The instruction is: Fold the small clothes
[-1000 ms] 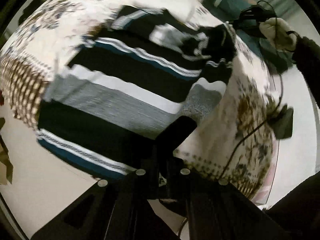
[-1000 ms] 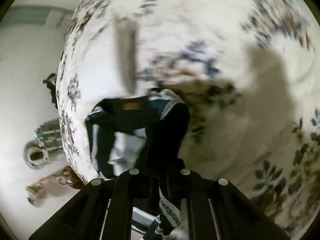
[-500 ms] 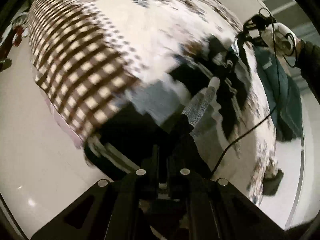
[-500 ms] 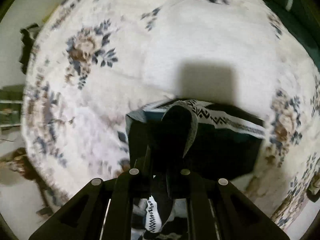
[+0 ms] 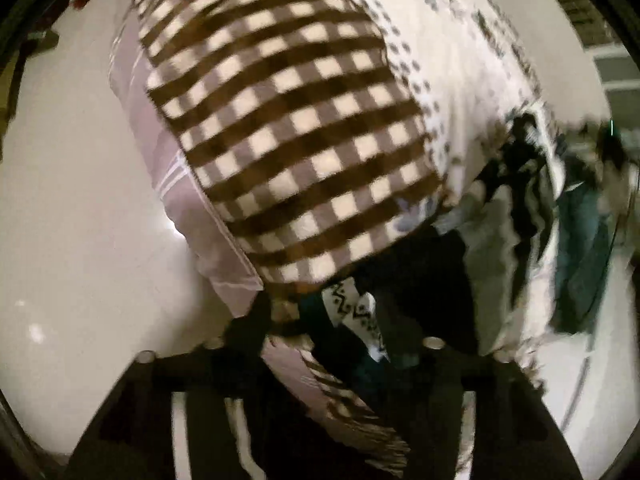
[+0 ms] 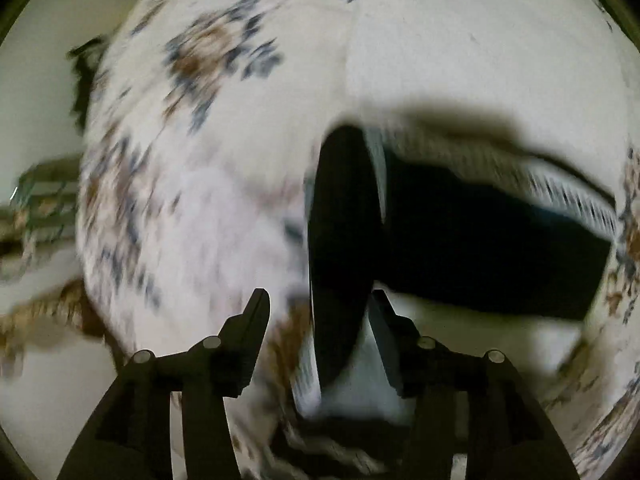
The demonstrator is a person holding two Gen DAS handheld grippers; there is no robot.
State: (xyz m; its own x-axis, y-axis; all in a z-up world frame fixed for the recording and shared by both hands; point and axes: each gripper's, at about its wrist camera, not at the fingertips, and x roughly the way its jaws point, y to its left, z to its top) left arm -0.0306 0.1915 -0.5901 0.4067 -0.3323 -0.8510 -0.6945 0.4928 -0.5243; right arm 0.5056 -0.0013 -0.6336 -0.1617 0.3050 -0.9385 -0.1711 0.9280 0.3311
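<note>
**Letting go of the fold at the bed's edge**

We are opening both pairs of tongs over the striped garment, which is lying on the floral bedspread. In the right wrist view the right tongs are spreading, and a dark fold of the garment is standing between the jaws, close against the right-hand one; we are judging that the pads are no longer pressing it. In the left wrist view the left tongs are spreading too, with the patterned hem and dark cloth bunched between them right at the corner of the bed, where a checked blanket is hanging over a pale lilac sheet.

What could go wrong, as we are reading it:

- The cloth is draping over the jaws, so it may be snagging as we are pulling away, dragging the fold open again.
- The left end is sitting at the very edge of the bed; loose cloth there could slide off towards the pale floor.
- The standing fold on the right could flop the wrong way and leave the garment lopsided.
- Both views are blurred, so we cannot tell how square the fold lies.

We are seeing no baskets, boxes or other containers in either view.
</note>
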